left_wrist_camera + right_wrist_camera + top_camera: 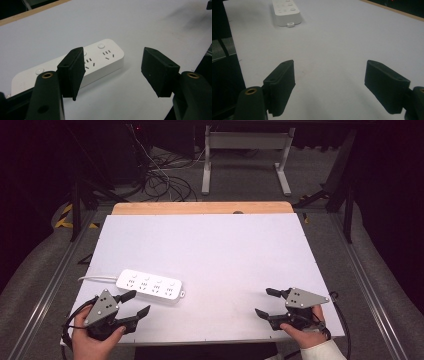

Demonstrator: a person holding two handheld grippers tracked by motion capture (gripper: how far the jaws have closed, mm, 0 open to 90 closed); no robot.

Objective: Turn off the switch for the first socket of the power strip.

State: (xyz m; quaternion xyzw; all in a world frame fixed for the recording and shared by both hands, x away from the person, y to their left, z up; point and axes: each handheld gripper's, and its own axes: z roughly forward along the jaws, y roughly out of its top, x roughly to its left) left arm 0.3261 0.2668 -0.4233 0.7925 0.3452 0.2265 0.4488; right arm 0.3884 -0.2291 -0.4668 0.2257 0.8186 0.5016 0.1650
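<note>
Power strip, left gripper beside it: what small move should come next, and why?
Probably ease the left gripper forward so its open jaws straddle the near end of the power strip. The strip lies flat on the white board, just ahead of the jaws, with nothing between them. The right gripper is open and far off, so the left is likelier to take it.

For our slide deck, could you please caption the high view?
Left tool open beside a white power strip; right tool open over the white table.
</note>
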